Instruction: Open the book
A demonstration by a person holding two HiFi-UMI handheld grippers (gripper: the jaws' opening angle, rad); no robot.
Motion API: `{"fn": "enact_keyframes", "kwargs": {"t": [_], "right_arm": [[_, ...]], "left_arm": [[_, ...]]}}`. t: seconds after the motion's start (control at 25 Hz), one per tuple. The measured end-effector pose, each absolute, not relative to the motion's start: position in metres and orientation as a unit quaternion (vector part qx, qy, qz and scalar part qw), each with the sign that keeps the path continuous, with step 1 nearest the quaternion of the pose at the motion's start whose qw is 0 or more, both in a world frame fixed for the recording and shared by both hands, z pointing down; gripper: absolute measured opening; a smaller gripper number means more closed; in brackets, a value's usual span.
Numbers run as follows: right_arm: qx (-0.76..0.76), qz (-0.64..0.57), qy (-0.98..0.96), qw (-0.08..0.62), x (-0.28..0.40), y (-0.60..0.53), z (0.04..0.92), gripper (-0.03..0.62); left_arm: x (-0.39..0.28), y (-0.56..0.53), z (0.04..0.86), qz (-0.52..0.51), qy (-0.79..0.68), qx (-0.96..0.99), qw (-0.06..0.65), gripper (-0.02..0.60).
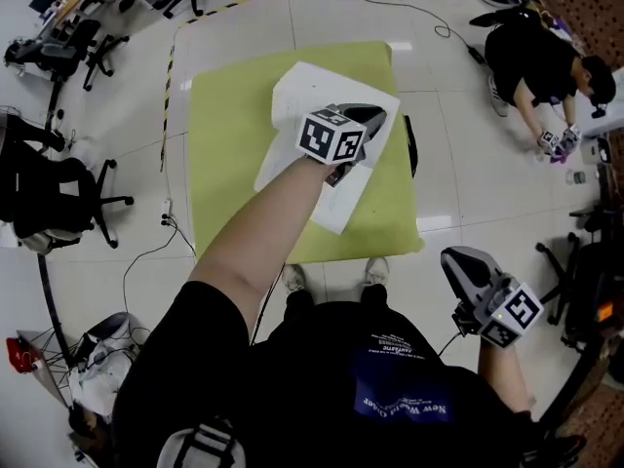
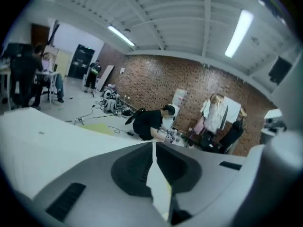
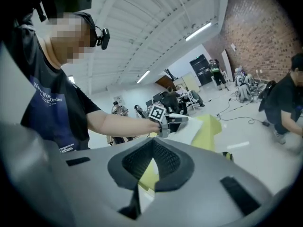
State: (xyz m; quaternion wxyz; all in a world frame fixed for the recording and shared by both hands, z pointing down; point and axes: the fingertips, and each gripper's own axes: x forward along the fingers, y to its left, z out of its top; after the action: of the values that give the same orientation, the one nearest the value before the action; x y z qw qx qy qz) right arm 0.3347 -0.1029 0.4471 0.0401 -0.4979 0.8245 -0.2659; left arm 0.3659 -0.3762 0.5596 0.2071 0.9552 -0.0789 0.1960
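The left gripper (image 1: 369, 123) is shown over the middle of the yellow-green tabletop (image 1: 224, 164), its jaws pinched on a white page (image 1: 292, 100) of the book (image 1: 336, 203). The page is held raised at the gripper. The book is seen lying askew on the tabletop, toward its right half, its white leaves exposed. The right gripper (image 1: 452, 260) is held off the tabletop, low at the person's right side above the floor (image 1: 468, 164), with its jaws pressed together and nothing between them. A crouching person (image 1: 531, 61) is seen on the floor, well apart from the tabletop, and office chairs (image 1: 49, 188) at the left.
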Motion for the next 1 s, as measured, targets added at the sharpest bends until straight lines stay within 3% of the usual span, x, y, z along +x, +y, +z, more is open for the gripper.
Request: {"fn": "enact_keyframes", "kwargs": {"t": [0.08,0.2,0.6,0.76,1.0], "right_arm": [[-0.503,-0.265,0.822,0.042,0.34,-0.099,0.45,-0.014],[-0.51,-0.261,0.819,0.038,0.347,-0.093,0.453,-0.014],[-0.495,-0.229,0.838,0.037,0.339,-0.106,0.43,-0.014],[-0.486,-0.211,0.848,0.029,0.327,-0.114,0.417,-0.014],[-0.476,-0.169,0.862,0.033,0.3,-0.138,0.382,-0.014]], "left_arm": [[0.383,-0.384,0.583,0.229,-0.086,0.954,0.175,0.031],[0.382,-0.392,0.607,0.236,-0.106,0.946,0.193,0.031],[0.323,-0.354,0.523,0.105,-0.096,0.956,0.257,0.031],[0.269,-0.322,0.469,0.039,-0.084,0.959,0.269,0.032],[0.13,-0.269,0.412,-0.015,-0.118,0.96,0.255,0.031]]}}
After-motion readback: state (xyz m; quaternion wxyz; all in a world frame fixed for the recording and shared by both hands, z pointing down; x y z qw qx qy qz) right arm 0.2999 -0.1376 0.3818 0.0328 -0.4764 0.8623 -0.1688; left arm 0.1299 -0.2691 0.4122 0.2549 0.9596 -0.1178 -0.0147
